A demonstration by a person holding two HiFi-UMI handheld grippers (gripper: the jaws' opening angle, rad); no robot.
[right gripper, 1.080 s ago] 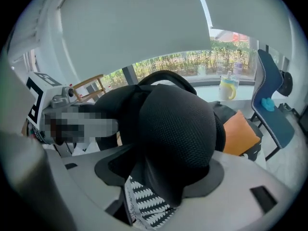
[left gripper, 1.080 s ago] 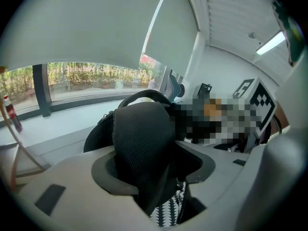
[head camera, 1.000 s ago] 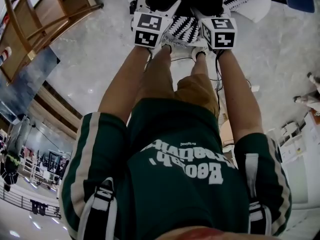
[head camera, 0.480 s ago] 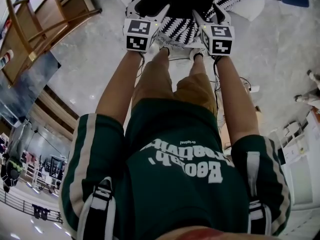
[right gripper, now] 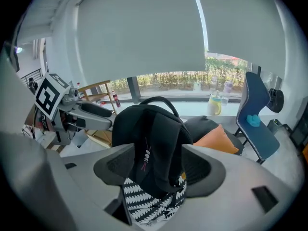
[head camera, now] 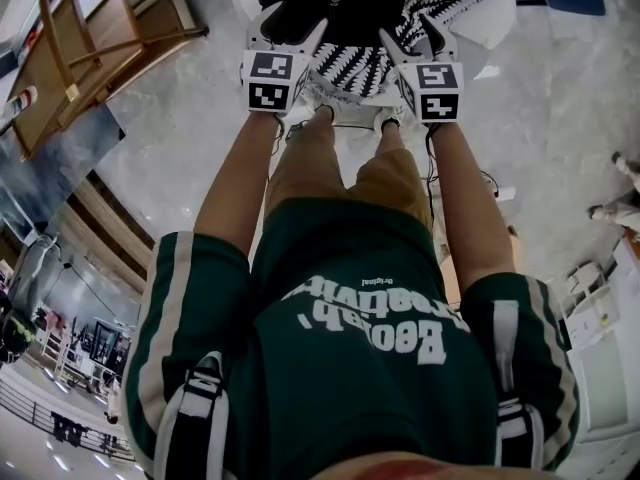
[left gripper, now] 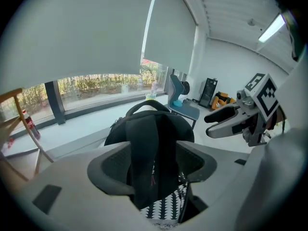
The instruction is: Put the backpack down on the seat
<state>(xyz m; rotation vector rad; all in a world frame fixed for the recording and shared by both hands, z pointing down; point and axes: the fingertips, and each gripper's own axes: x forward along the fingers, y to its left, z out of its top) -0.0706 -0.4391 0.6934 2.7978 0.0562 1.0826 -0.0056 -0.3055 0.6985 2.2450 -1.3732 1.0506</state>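
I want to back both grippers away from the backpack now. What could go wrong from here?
1. A strap of the backpack hangs between the open jaws of the left gripper, and another between those of the right gripper; drawing back carelessly may snag one and drag it.
2. The backpack stands upright on a patterned cushion, so it might tip over.

A bright office-like lounge, going by the wide windows [right gripper: 192,83] under roller blinds [right gripper: 144,37], the blue swivel chair [right gripper: 257,114] at right, the ceiling strip light [left gripper: 273,27], and a polished stone floor [head camera: 180,118] with a wooden chair [head camera: 100,38] at upper left.
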